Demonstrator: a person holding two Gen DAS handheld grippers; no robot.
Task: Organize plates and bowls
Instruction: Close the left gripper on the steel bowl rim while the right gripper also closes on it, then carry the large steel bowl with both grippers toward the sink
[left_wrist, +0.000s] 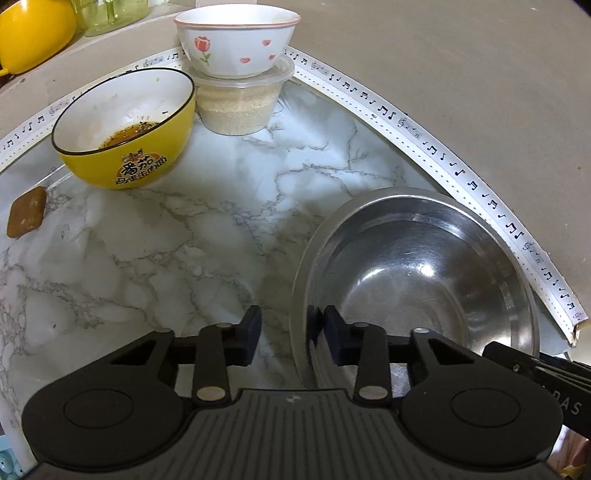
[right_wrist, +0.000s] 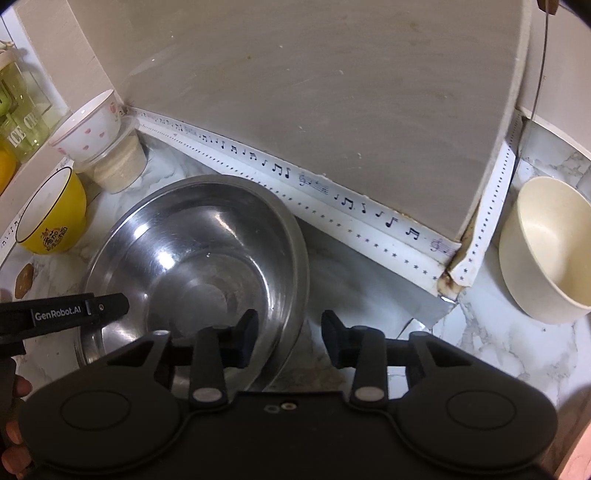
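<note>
Straddling the rim of the steel bowl (left_wrist: 417, 273) from opposite sides, both grippers point steeply down at the marble counter (left_wrist: 207, 229). The left gripper (left_wrist: 291, 334) has one pad inside the bowl's near-left wall and one outside; its fingers stand partly open, not clearly pressing. The right gripper (right_wrist: 290, 338) brackets the near-right rim the same way. Far left sits a yellow bowl (left_wrist: 129, 129), beside a rose-printed bowl (left_wrist: 236, 40) stacked on a plastic tub (left_wrist: 240, 103). A cream bowl (right_wrist: 546, 251) rests far right.

Dim, fisheye-warped; glare on steel bowl (left_wrist: 417, 273)
</note>
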